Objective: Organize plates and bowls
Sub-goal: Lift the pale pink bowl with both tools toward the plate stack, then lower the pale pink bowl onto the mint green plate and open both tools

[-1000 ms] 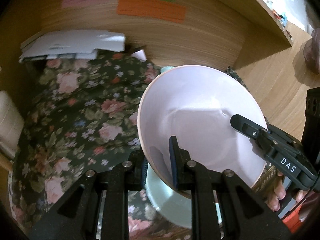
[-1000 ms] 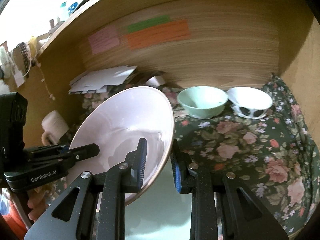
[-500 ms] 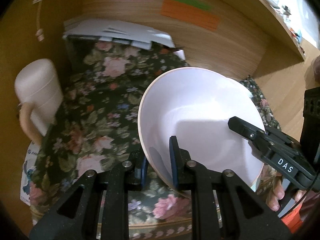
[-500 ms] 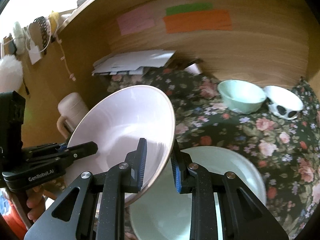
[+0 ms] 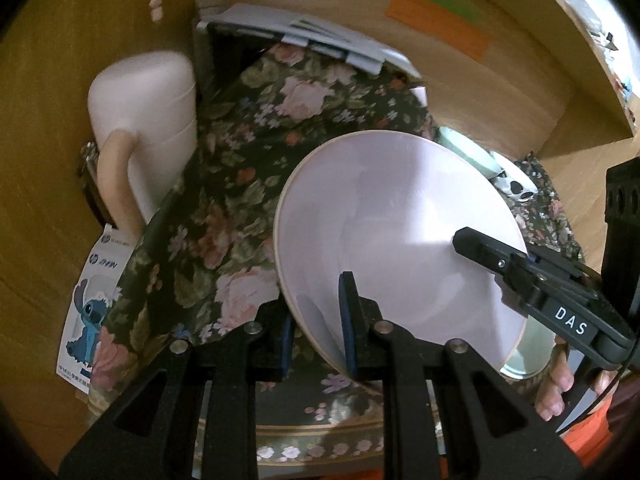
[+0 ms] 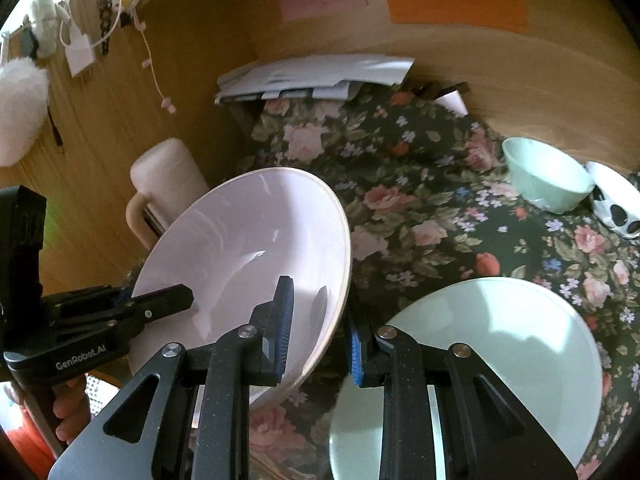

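right wrist view: both claws (image 6: 318, 328) clamp the tilted pink bowl (image 6: 244, 248).

A dark floral cloth (image 6: 432, 208) is covering the surface inside a wooden alcove. A green plate (image 6: 500, 344) is lying on it at the front. A green bowl (image 6: 548, 176) and a spotted bowl (image 6: 616, 208) are sitting side by side towards the back right. A pink mug (image 5: 148, 120) is standing at the left edge, and papers (image 6: 316, 76) are lying stacked at the back.
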Tool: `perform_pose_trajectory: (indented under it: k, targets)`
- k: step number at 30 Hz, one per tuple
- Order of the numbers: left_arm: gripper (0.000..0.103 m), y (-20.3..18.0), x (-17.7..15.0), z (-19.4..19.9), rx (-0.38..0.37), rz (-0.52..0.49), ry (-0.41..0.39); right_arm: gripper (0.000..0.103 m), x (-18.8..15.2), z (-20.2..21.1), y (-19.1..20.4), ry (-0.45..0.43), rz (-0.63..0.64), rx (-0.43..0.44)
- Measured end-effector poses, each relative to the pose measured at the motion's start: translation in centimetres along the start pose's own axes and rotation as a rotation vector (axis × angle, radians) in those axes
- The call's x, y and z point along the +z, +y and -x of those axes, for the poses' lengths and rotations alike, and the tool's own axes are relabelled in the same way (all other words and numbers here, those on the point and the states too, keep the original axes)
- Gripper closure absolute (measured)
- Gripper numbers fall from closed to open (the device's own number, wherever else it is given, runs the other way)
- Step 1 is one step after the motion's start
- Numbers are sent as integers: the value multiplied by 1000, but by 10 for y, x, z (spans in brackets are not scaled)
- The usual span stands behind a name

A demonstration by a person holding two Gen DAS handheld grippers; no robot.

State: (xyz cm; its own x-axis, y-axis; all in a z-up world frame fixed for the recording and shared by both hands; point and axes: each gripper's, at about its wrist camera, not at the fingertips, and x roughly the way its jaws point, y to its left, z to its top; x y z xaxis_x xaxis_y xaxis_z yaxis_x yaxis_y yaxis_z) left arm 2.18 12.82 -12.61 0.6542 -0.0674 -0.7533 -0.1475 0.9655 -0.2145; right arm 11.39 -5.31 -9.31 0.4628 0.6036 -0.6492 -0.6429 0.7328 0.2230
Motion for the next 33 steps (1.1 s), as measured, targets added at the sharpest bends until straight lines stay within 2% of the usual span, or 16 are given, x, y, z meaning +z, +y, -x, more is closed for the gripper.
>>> perform_pose_trajectory:
  k: [7, 13, 19, 23, 26, 28, 30, 33]
  targets:
    - [84, 14, -6, -10, -2, 21, 35, 82, -1, -16, 0, 65, -13, 1]
    - [84, 19, -7, -21, -4, 27, 64, 82, -3, -28, 1, 112, -2, -31]
    - [83, 17, -5, -22, -4, 6, 57, 79, -4, -30, 3, 133, 14, -48]
    - [80, 13, -7, -19, 10, -18, 30, 79, -3, -26, -1, 115, 7, -57]
    - [72, 6, -6, -10, 43, -55, -15, 76, -3, -22, -4, 104, 11, -61]
    - [60, 2, -4, -4, 45, -75, -38, 75, -2, -18, -5, 94, 9, -56]
    - [52, -2, -2, 3, 56, -91, -69, 75, -1, -12, -5, 72, 14, -55]
    - [48, -6, 1, 11, 69, -103, -97, 69, 2, 0, -2, 34, 34, -58]
